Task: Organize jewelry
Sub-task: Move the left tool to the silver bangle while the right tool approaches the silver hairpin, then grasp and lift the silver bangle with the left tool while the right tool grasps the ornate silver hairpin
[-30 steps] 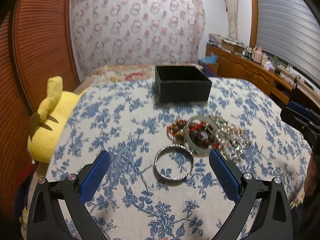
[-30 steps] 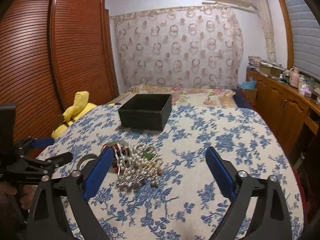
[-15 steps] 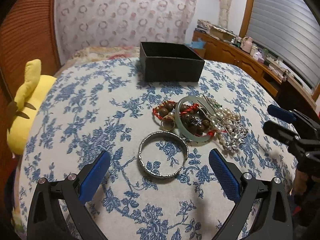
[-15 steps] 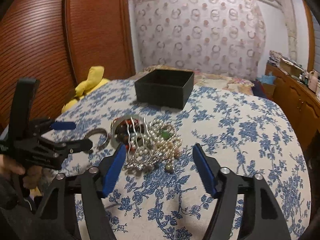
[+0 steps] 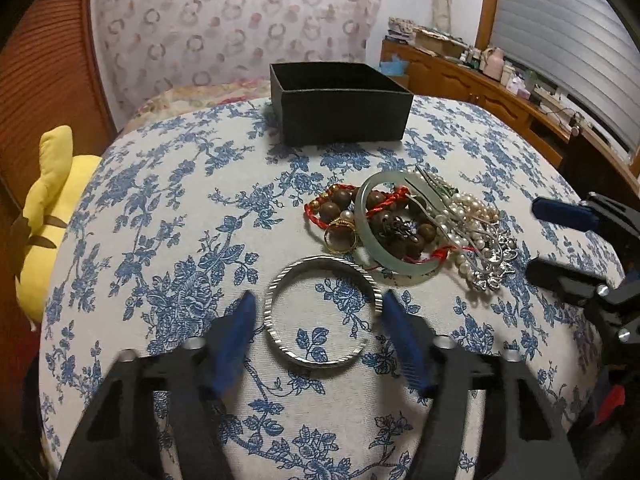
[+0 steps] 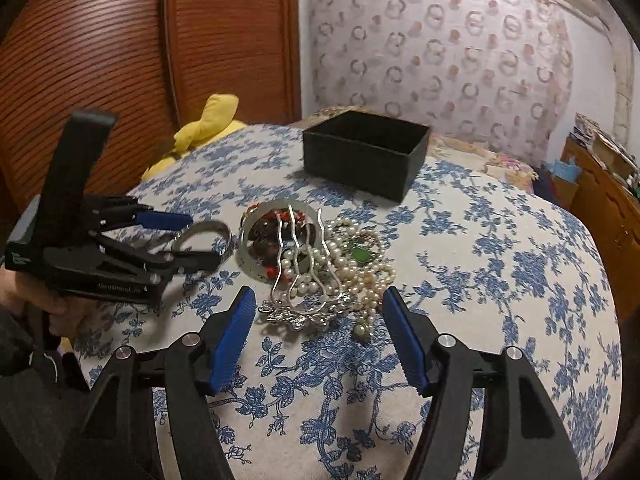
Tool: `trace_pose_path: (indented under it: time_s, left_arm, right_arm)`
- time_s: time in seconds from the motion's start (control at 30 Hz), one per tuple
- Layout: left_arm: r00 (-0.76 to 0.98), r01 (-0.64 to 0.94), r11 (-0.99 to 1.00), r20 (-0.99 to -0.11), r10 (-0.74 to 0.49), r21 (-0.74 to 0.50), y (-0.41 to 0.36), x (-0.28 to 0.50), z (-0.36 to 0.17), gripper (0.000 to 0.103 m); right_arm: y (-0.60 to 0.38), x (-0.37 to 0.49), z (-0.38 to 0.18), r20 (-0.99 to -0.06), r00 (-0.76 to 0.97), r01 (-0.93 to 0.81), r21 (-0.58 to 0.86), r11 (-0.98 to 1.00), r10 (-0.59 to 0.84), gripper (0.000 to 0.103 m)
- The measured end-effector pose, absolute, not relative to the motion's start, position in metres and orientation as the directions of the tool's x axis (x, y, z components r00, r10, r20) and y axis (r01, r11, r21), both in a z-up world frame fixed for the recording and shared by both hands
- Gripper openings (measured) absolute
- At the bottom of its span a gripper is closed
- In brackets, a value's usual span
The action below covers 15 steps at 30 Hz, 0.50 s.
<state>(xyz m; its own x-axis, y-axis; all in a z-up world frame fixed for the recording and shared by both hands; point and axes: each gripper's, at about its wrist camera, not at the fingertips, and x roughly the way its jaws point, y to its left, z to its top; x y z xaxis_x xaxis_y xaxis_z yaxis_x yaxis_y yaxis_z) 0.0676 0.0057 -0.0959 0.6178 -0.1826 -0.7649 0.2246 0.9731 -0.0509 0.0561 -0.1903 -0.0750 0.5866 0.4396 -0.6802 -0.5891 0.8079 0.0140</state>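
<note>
A silver bangle [image 5: 318, 314] lies on the floral cloth between the blue pads of my left gripper [image 5: 316, 332], which is open and narrowing around it; it also shows in the right wrist view [image 6: 208, 236]. Beyond it lies a jewelry pile: a pale jade bangle [image 5: 394, 264], brown beads with red cord [image 5: 384, 216], a gold ring [image 5: 340, 236], pearls [image 5: 468, 216] and a silver hair comb [image 6: 304, 280]. My right gripper [image 6: 318, 336] is open, just before the comb and pearls [image 6: 360, 276]. An open black box [image 5: 340, 106] stands behind the pile.
A yellow plush toy [image 5: 48, 208] lies at the left edge of the bed. A wooden wardrobe [image 6: 120, 60] stands on the left. A wooden sideboard [image 5: 500, 92] with clutter runs along the right wall.
My left gripper has moved down over the silver bangle and its jaws have narrowed around it. My right gripper has come closer to the comb and pearls.
</note>
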Motion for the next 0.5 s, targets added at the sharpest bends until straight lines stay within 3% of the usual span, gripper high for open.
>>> trace_pose_path:
  time_s: [0.5]
  left_arm:
    - [0.633,0.189,0.977,-0.748,-0.200,-0.101,0.024,0.066,-0.097,0.056]
  right_arm:
    - [-0.161,0.082,-0.090,-0.764,0.506,-0.661,-0.047,0.749,0.399,0.068]
